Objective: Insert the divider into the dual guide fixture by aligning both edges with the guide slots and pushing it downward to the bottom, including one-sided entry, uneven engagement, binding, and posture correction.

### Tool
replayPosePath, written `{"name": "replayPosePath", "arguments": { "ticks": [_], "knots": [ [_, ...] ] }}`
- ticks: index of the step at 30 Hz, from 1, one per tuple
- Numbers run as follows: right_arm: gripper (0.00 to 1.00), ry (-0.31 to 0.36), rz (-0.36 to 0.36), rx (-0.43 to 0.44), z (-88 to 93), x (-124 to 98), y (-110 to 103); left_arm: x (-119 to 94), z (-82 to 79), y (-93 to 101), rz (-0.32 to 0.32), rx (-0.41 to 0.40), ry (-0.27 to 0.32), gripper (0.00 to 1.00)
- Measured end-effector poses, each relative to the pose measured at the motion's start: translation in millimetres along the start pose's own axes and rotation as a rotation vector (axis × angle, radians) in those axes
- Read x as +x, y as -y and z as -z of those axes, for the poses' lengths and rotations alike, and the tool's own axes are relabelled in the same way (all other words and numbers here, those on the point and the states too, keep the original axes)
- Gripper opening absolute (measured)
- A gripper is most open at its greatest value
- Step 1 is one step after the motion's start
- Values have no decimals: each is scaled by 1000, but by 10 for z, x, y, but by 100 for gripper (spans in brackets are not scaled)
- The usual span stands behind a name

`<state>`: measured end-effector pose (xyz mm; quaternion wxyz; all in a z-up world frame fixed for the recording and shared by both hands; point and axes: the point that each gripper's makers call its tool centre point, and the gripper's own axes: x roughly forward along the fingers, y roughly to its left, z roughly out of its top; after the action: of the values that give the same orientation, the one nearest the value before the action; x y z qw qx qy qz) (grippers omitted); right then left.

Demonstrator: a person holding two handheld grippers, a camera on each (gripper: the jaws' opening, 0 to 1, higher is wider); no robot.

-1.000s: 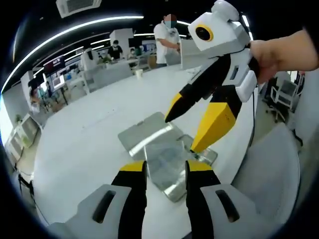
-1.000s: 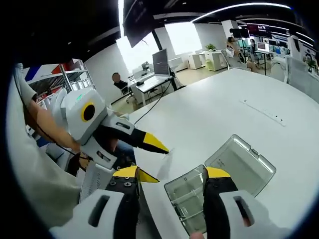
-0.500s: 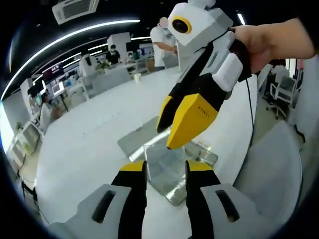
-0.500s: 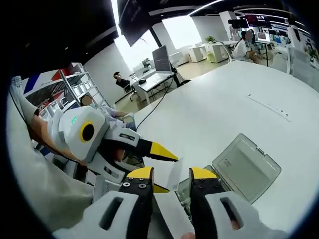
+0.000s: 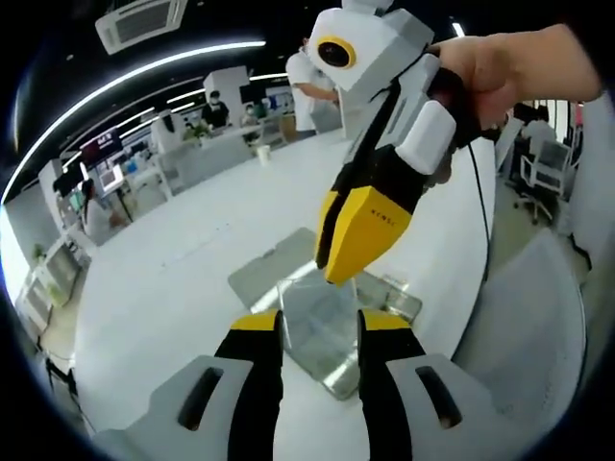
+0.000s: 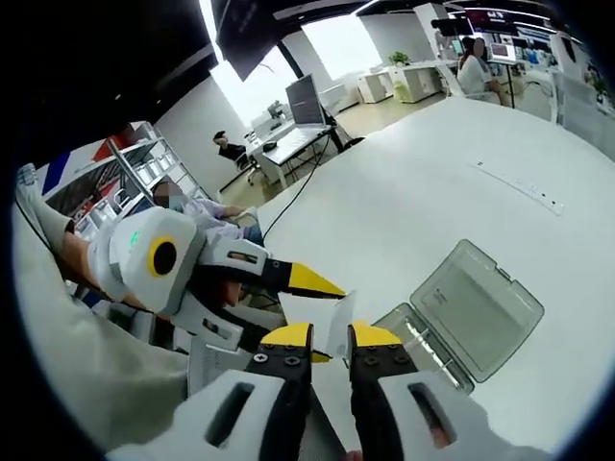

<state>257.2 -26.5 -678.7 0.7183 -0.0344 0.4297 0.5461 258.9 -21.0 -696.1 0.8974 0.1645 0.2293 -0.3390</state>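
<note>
Divider (image 5: 317, 317) is a thin clear plastic sheet, standing upright between the left gripper (image 5: 319, 325) jaws in the left gripper view; jaws sit close on either side of it and look to be pinching it, though actual contact is hard to confirm through the transparent sheet. In the right gripper view the same divider (image 6: 338, 325) shows as a pale upright panel with the right gripper (image 6: 330, 338) jaws nearly closed, 1 on each face near its top edge, apparently clamped. The right gripper (image 5: 357, 235) comes down from above in the left gripper view, held by a hand (image 5: 500, 72); the left gripper (image 6: 288, 280) comes in from the left in the right gripper view. The fixture (image 6: 415, 338), a clear compartment box with its hinged lid (image 6: 478, 309) folded open, lies on the white table (image 6: 452, 182) just under and beside the divider; whether the bottom edge has entered the slots I cannot tell. Handling judgement: light, thin, somewhat flexible, smooth so slippery, likely to bow or jam if pushed on 1 side. Best hold is along the top edge, 2 grips spaced apart, pressing evenly and straight down.
</note>
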Motion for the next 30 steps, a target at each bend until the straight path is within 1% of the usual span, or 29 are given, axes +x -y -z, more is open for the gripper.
{"name": "replayPosePath", "arguments": {
  "ticks": [2, 8, 13, 15, 17, 19, 25, 28, 30],
  "knots": [
    [7, 2, -11, 12, -19, 8, -18, 2, -2, 0, -1, 11, 0, 28],
    [4, -39, -9, 18, 0, 49, -35, 1, -21, 20, -1, 41, 2, 28],
    [0, -56, -8, 27, -1, 68, -20, 1, -30, 19, -3, 52, 4, 28],
    [0, -54, -18, 25, -11, 77, -31, -2, -37, 19, -3, 55, 8, 28],
    [0, -69, -5, 26, 2, 89, -2, -7, -40, 16, -4, 54, 9, 28],
    [0, -65, -12, 33, -15, 95, -9, -9, -44, 16, -4, 55, 12, 28],
    [0, -85, -7, 41, 3, 110, 5, -5, -45, 28, -4, 72, 13, 28],
    [0, -95, -10, 34, 15, 119, -7, 2, -52, 32, -5, 80, 15, 28],
    [0, -102, -26, 28, 24, 119, -28, 0, -74, 31, -7, 91, 23, 28]
  ]
}}
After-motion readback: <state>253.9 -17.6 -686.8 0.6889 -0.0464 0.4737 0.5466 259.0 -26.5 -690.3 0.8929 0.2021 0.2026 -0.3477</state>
